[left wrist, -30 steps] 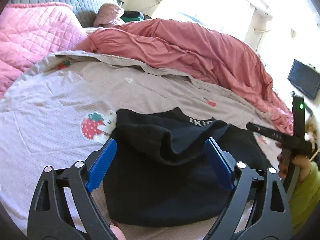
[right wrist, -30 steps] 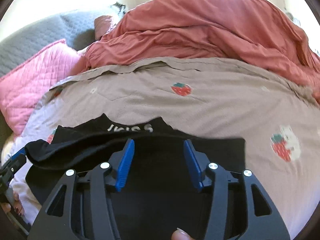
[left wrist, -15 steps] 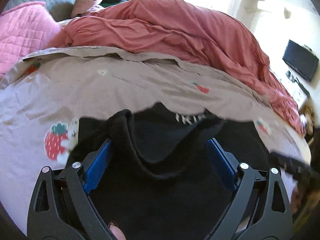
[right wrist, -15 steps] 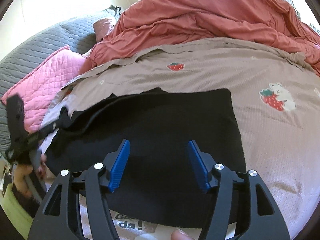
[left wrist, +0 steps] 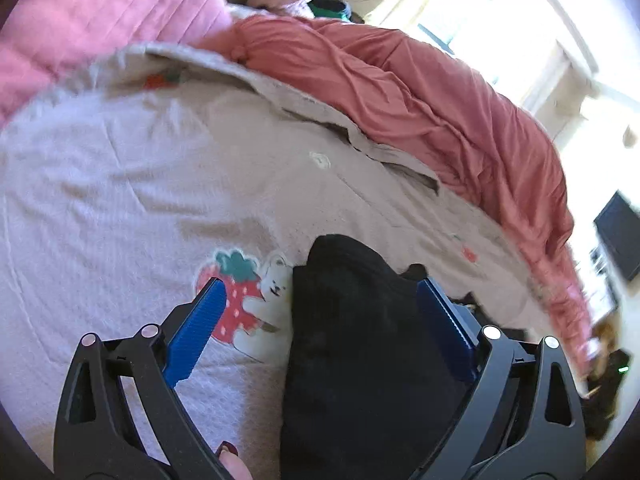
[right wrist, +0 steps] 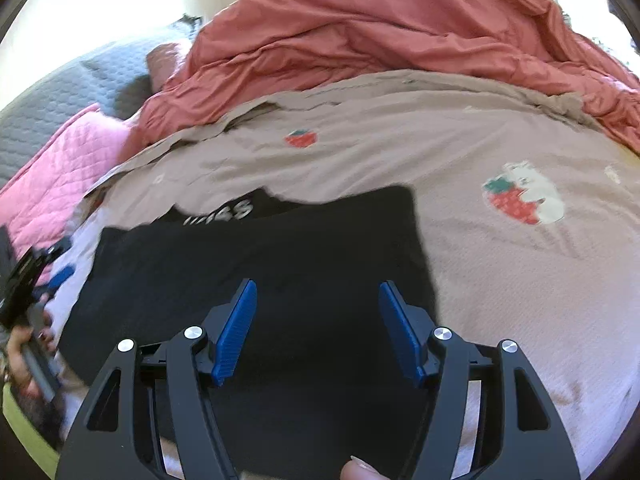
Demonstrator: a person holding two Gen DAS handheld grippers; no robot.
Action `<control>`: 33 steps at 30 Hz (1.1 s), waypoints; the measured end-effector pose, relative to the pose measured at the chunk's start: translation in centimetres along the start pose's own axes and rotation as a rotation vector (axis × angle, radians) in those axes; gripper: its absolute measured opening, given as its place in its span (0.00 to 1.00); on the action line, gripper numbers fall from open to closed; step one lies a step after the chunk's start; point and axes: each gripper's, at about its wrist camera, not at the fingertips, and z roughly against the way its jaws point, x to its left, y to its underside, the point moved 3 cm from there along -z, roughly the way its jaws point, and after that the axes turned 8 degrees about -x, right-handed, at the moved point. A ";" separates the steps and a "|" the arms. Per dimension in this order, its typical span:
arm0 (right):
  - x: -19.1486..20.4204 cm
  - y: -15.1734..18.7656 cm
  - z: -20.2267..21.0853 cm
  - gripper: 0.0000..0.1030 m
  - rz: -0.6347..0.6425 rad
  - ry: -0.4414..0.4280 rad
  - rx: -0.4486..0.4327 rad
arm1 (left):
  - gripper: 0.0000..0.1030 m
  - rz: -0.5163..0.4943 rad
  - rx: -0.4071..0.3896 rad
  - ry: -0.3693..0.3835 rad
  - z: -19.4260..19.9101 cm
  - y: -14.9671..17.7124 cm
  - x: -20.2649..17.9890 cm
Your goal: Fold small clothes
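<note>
Bedroom, daylit, the window glare washing out the far wall. Bed surface: a pale pink-beige sheet with printed strawberry-and-bear motifs, covering most of both views. Behind it, a salmon-red duvet bunched in a long ridge across the far side. Pink quilted cover at the head end; grey quilted headboard partly cut off by the lens edge. Dark screen at the right margin of the left wrist view, cropped.

Black garment: lies flat on the sheet, near edge of the bed, white lettering at its far edge blurred and unreadable. Its near part is hidden behind the gripper bodies. From the left wrist view its left edge runs just beside a strawberry print.

Right gripper: blue pads spread apart, over the garment, nothing between them; contact with the cloth cannot be judged. Left gripper: pads spread wide, one over bare sheet, one over black cloth, holding nothing. Left hand at the frame edge, blurred. A fingertip shows at the bottom of each view.
</note>
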 end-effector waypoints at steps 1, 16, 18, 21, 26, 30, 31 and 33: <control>-0.5 -0.5 -0.4 0.60 -0.007 0.016 0.003 | 0.86 0.015 0.009 0.015 0.0 0.1 0.0; -4.5 -2.7 -7.6 0.24 -0.069 0.083 0.100 | 0.00 -0.351 0.092 -0.111 -3.3 3.2 -4.3; -4.2 -2.8 -7.1 0.11 -0.056 0.086 0.075 | 0.00 -0.344 0.075 -0.100 -2.8 2.9 -4.5; -3.9 -3.5 -5.6 0.08 -0.056 0.069 0.012 | 0.00 -0.331 0.014 -0.074 -1.2 1.8 -4.9; -3.4 -5.7 -4.6 0.08 -0.028 0.056 -0.052 | 0.00 -0.327 -0.058 -0.051 0.0 0.4 -5.5; -4.3 -5.3 -6.9 0.08 -0.045 0.083 0.002 | 0.00 -0.314 -0.014 -0.087 -1.9 1.0 -4.3; -4.4 -4.8 -7.5 0.08 -0.047 0.092 0.028 | 0.00 -0.311 0.003 -0.093 -2.4 1.2 -4.0; -4.5 -3.9 -8.4 0.09 -0.046 0.109 0.055 | 0.00 -0.320 0.040 -0.117 -3.2 1.9 -3.5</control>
